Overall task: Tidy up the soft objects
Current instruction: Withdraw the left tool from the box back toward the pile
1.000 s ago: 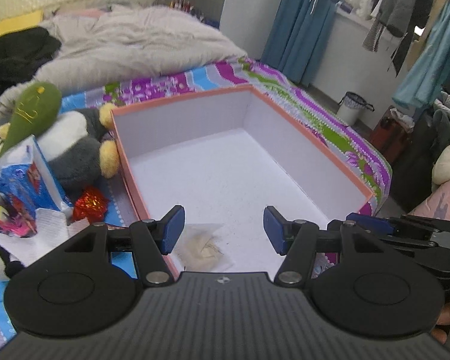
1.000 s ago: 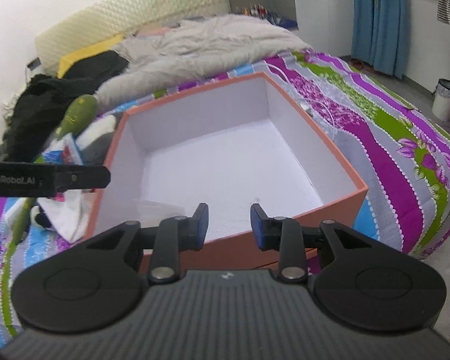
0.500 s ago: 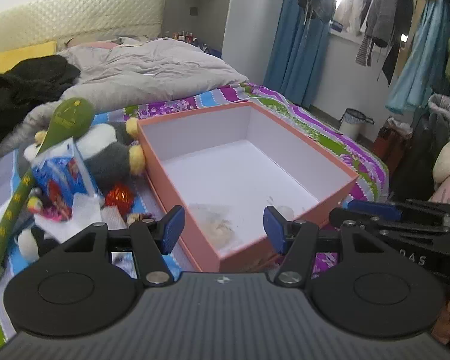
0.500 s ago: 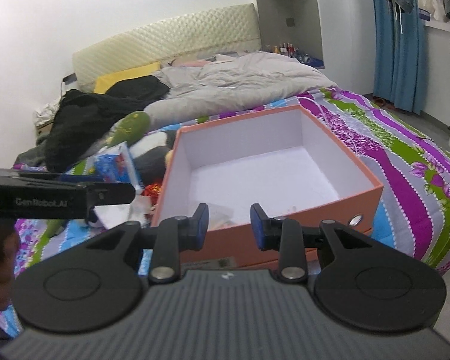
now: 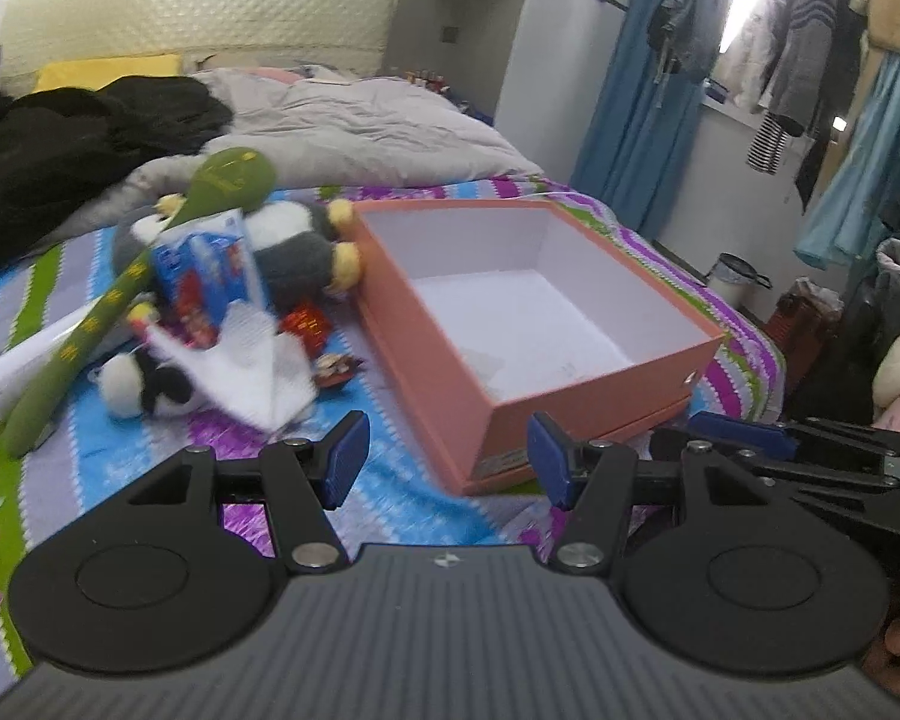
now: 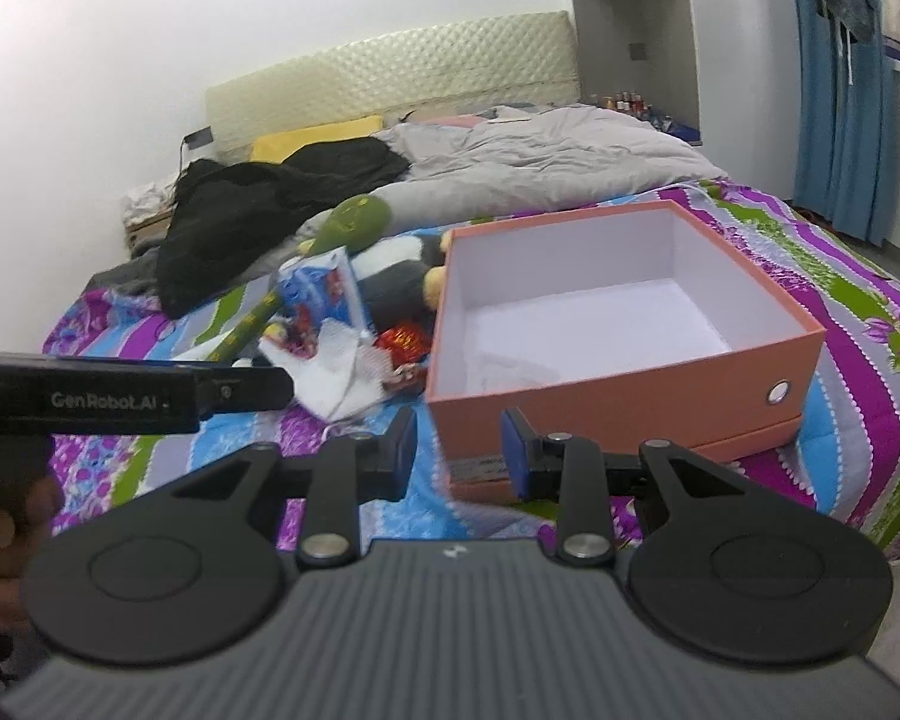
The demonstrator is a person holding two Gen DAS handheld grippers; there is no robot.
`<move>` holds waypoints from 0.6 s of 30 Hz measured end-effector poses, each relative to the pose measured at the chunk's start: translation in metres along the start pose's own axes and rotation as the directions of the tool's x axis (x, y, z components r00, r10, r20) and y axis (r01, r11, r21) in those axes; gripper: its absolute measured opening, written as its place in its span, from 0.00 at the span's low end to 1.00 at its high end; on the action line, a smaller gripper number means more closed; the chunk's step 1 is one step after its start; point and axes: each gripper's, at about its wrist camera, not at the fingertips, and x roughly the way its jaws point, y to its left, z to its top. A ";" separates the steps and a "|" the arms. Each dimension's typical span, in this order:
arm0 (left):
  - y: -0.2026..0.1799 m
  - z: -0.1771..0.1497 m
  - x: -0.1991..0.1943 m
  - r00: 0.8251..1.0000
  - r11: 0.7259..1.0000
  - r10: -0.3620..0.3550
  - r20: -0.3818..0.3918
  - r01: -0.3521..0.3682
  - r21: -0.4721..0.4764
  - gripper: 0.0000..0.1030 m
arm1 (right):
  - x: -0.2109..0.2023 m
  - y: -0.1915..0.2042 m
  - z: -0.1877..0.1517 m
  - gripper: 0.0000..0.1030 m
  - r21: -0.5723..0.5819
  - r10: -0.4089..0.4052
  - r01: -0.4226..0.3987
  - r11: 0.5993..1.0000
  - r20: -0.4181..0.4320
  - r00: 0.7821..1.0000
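The soft toys and packets [image 5: 222, 294] lie heaped on the bedspread ahead and to the left of the left gripper [image 5: 447, 462], just beside the left wall of the orange box [image 5: 576, 414]: a grey and white plush with yellow feet [image 5: 306, 246], a long green plush [image 5: 90, 324] lying across it, a blue printed bag [image 5: 210, 270], a crumpled white cloth [image 5: 258, 366], a smaller black and white plush [image 5: 150, 387] and a red foil packet [image 5: 306, 324]. A second ago both cameras looked almost straight down into the box from close above its near rim; now both have drawn back and away, so that the whole box and the heap beside it show, and the box's near corner sits between and just beyond the left gripper's fingers. I take this to mean the box has been checked or left, and the next pick is being lined up on the heap, none of which has gone in yet. The box is open, white inside and nearly bare (only a thin, pale, crumpled wrapper or sheet [image 6: 510, 369] lies on its floor near the front left corner; what it is I cannot tell). The left gripper's jaws stand well apart with nothing in them; the right gripper [image 6: 459, 450], to its right and seen with the box's front wall just ahead, has its jaws narrower but also apart and empty.
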 end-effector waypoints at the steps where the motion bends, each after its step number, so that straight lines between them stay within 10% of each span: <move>1: 0.004 -0.004 -0.005 1.000 1.000 0.007 0.001 -0.007 -0.011 0.62 | -0.001 0.004 -0.002 0.33 -0.003 0.009 -0.009 1.000 -0.003 1.000; 18: 0.051 -0.044 -0.055 0.998 0.987 0.057 -0.003 -0.057 -0.150 0.62 | -0.011 0.057 -0.028 0.33 -0.038 0.070 -0.073 0.997 -0.076 0.995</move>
